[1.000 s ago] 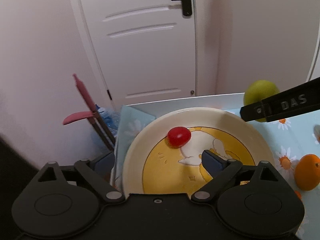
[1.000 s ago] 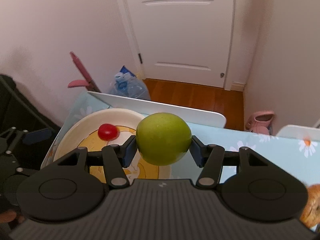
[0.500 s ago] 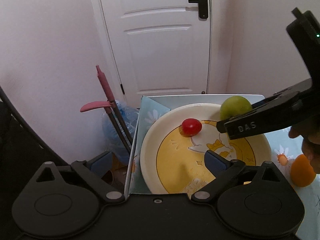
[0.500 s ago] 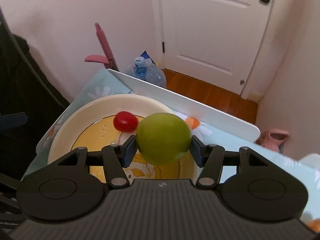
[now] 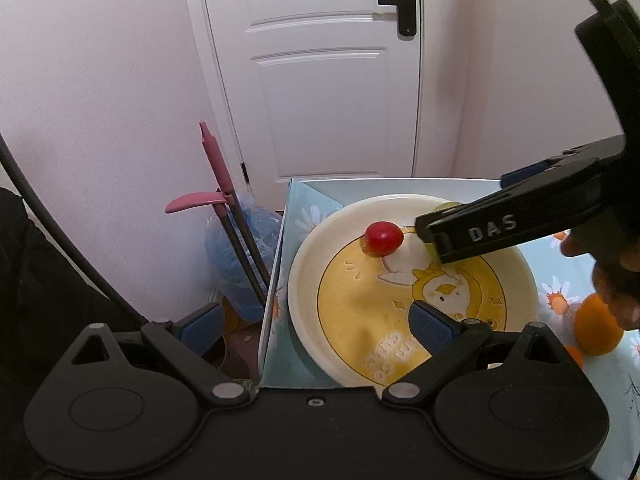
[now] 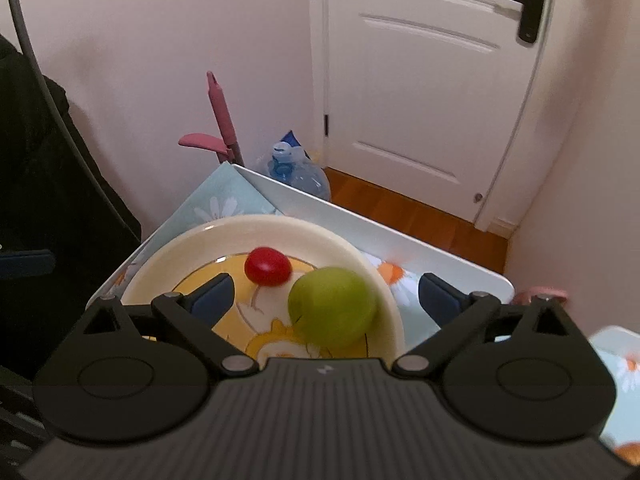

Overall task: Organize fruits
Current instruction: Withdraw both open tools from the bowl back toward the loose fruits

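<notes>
A cream plate (image 5: 320, 248) (image 6: 168, 248) with a yellow duck picture sits at the table's left corner. A red cherry tomato (image 5: 383, 238) (image 6: 267, 266) lies on it. A green apple (image 6: 332, 306) lies on the plate just right of the tomato, blurred, between the spread fingers of my right gripper (image 6: 326, 294), which is open. In the left wrist view the apple (image 5: 446, 207) is mostly hidden behind the right gripper's finger. My left gripper (image 5: 316, 326) is open and empty, straddling the plate's near-left rim. An orange (image 5: 596, 332) lies right of the plate.
The table has a light blue daisy cloth (image 5: 560, 300) and a white far edge (image 6: 400, 236). Past the left edge stand a pink-handled tool (image 5: 218, 168) and a blue water bottle (image 6: 294, 168) on the floor. A white door (image 5: 328, 72) is behind.
My right gripper carried the apple left over the plate, then opened. The apple now lies on the plate next to the tomato. The left gripper drew back slightly.
</notes>
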{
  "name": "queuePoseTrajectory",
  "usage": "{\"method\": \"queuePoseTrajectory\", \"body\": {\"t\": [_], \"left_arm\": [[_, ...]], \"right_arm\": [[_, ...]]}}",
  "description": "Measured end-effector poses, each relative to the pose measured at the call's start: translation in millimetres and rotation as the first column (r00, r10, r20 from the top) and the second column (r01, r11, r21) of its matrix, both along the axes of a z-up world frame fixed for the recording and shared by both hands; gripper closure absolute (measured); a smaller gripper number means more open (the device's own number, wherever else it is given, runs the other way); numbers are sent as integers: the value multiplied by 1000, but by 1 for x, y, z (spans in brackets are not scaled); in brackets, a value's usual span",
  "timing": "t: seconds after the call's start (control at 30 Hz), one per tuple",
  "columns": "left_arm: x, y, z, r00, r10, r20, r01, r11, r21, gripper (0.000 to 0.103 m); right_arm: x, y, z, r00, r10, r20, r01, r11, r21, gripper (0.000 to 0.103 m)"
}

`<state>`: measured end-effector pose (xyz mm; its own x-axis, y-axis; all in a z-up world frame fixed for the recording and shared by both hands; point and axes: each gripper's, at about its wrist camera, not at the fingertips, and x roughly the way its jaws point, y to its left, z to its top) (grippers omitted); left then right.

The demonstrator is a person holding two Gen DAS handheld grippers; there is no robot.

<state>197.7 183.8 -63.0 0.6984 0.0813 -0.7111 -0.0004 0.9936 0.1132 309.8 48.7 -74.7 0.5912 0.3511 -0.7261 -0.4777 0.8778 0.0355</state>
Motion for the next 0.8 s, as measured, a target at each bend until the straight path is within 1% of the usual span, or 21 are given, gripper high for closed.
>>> {"method": "queuePoseTrajectory", "body": {"t": [0.23,0.47,0.63,0.8], "left_arm": [[-6,1,12,1000,-9,16,9,1000,-11,2],[-20,-7,31,997,-42,72,42,999,3,2],[-37,-22,45,993,-50,105,49,999,14,3],[-60,-46,60,989,-43,139,42,999,8,2]], "right_arm": [[-26,-19,23,999,-50,6,50,998,30,0],[-59,-45,48,993,-120,3,119,990,75,0],[-83,-72,64,989,-151,14,148,984,99,0],[-110,-111,74,987,-162,22,157,978,136,0]]}}
